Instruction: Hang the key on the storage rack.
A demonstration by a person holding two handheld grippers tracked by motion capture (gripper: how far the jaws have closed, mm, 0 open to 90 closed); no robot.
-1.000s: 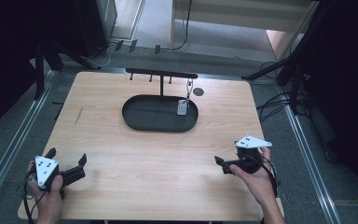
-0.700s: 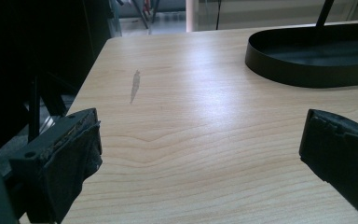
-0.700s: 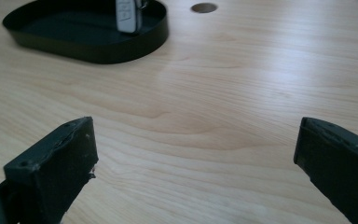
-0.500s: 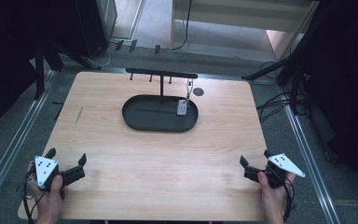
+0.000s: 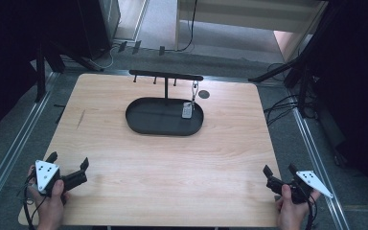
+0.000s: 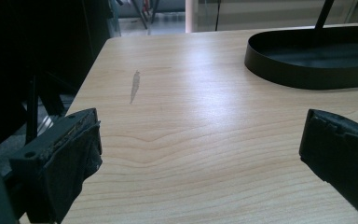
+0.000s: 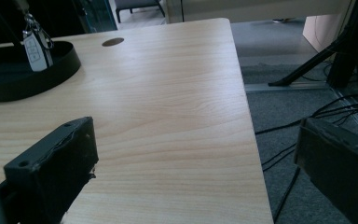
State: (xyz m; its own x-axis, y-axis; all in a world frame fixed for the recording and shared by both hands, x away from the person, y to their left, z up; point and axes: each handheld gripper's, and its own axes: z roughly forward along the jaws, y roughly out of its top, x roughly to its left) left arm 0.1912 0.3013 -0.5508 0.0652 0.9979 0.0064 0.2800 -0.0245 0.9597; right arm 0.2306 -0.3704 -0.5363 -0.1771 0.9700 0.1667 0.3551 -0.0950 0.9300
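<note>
The table (image 5: 163,158) is pale wood with a fine, wavy grain and one greyish smudge (image 6: 134,86) near its left side. A matte black oval tray (image 5: 143,122) sits on it under a black hanging rack (image 5: 165,75). The key fob (image 5: 187,110) dangling there is silvery white. Both grippers are black, the left gripper (image 5: 67,164) and the right gripper (image 5: 278,171) each topped with a light grey plate dotted with dark spots. The floor (image 5: 292,120) around is grey.
</note>
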